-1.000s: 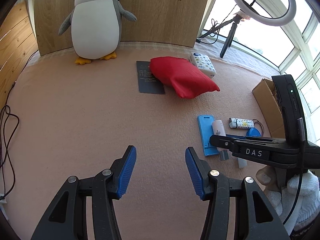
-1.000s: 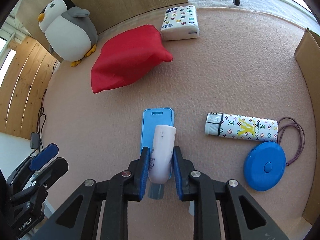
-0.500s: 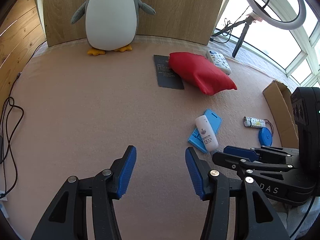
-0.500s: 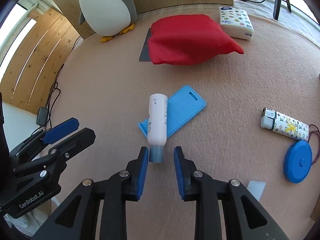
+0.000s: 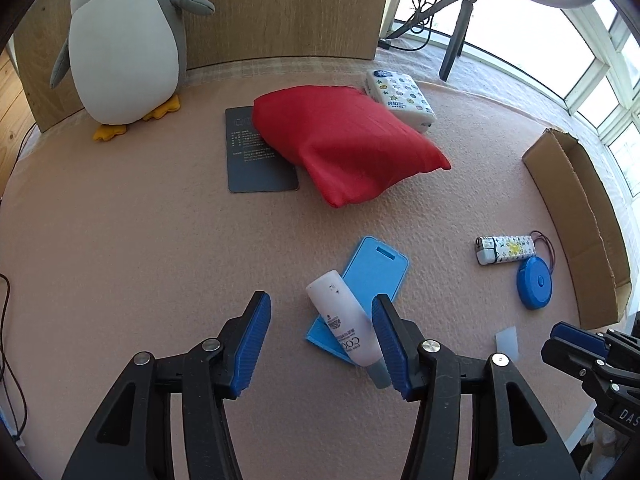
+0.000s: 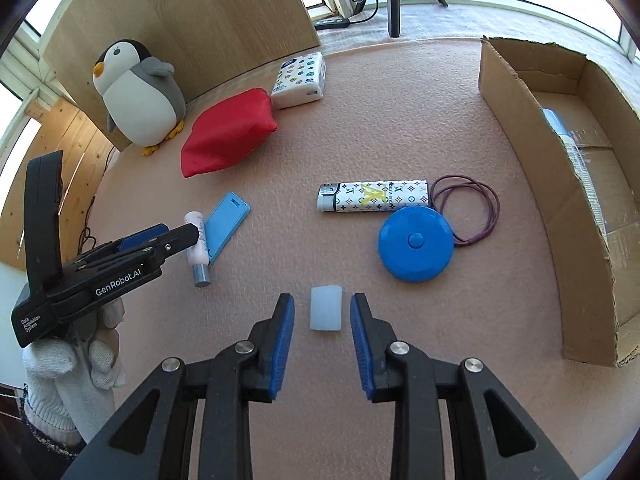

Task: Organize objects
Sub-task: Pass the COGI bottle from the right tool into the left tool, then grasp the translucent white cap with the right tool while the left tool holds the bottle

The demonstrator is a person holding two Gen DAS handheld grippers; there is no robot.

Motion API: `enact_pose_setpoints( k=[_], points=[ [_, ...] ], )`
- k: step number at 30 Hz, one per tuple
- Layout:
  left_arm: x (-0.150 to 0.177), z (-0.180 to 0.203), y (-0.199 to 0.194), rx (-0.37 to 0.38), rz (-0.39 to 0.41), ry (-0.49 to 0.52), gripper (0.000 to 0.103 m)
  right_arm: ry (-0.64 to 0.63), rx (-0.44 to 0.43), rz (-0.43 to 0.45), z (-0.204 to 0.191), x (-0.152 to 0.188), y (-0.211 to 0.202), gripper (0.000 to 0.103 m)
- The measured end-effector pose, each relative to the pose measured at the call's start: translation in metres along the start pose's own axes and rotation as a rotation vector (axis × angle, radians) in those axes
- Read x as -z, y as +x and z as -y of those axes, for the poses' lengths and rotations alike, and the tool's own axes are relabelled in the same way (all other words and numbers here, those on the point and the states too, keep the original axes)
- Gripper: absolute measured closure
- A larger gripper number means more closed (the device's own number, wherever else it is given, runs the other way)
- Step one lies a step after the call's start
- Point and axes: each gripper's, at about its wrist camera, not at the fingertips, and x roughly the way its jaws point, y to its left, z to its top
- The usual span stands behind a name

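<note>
A pale pink tube [image 5: 347,322] with a grey cap lies across a blue card holder [image 5: 370,280] on the pink mat; it also shows in the right wrist view [image 6: 197,243]. My left gripper [image 5: 318,346] is open, its right finger beside the tube. My right gripper [image 6: 322,342] is open and empty, just short of a translucent white cap [image 6: 326,307]. A patterned lighter [image 6: 374,196], a blue round tape measure [image 6: 415,243] and a purple hair band [image 6: 468,206] lie to the right.
A cardboard box [image 6: 560,200] stands at the right edge. A red pillow [image 5: 344,140], a dark booklet [image 5: 252,160], a tissue pack [image 5: 400,96] and a plush penguin [image 5: 124,44] sit at the back by a wooden board. Cables trail at the left.
My right gripper has let go of the pink tube and swung right to the white cap. My left gripper has moved up beside the tube.
</note>
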Motion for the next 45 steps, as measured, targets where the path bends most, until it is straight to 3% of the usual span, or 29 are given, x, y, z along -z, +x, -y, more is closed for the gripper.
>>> enact_pose_setpoints(
  k=[9, 14, 17, 20, 27, 32, 36, 45],
  points=[
    [0.004, 0.042, 0.007, 0.107, -0.012, 0.11, 0.062, 0.019, 0.015, -0.004, 0.016, 0.004, 0.0, 0.077],
    [0.012, 0.056, -0.002, 0.163, 0.002, 0.143, 0.063, 0.013, 0.021, -0.019, 0.016, 0.004, 0.005, 0.077],
    [0.017, 0.05, -0.017, 0.143, 0.032, 0.159, 0.063, -0.004, 0.028, -0.025, 0.014, 0.005, 0.007, 0.077],
    [0.024, 0.047, -0.027, 0.072, 0.058, 0.243, 0.063, -0.02, 0.043, -0.022, 0.013, 0.006, 0.008, 0.077],
    [0.028, 0.059, -0.014, 0.04, 0.011, 0.365, 0.063, -0.039, 0.033, -0.044, 0.008, 0.003, 0.019, 0.077],
    [0.029, 0.061, 0.0, 0.053, -0.02, 0.357, 0.065, -0.052, 0.029, -0.058, 0.003, 0.0, 0.025, 0.077],
    [0.032, 0.058, 0.005, 0.12, -0.055, 0.302, 0.077, -0.063, 0.037, -0.069, 0.001, -0.001, 0.028, 0.077],
    [0.03, 0.063, 0.008, 0.12, -0.049, 0.268, 0.077, -0.117, 0.053, -0.084, -0.009, -0.004, 0.037, 0.077]
  ],
)
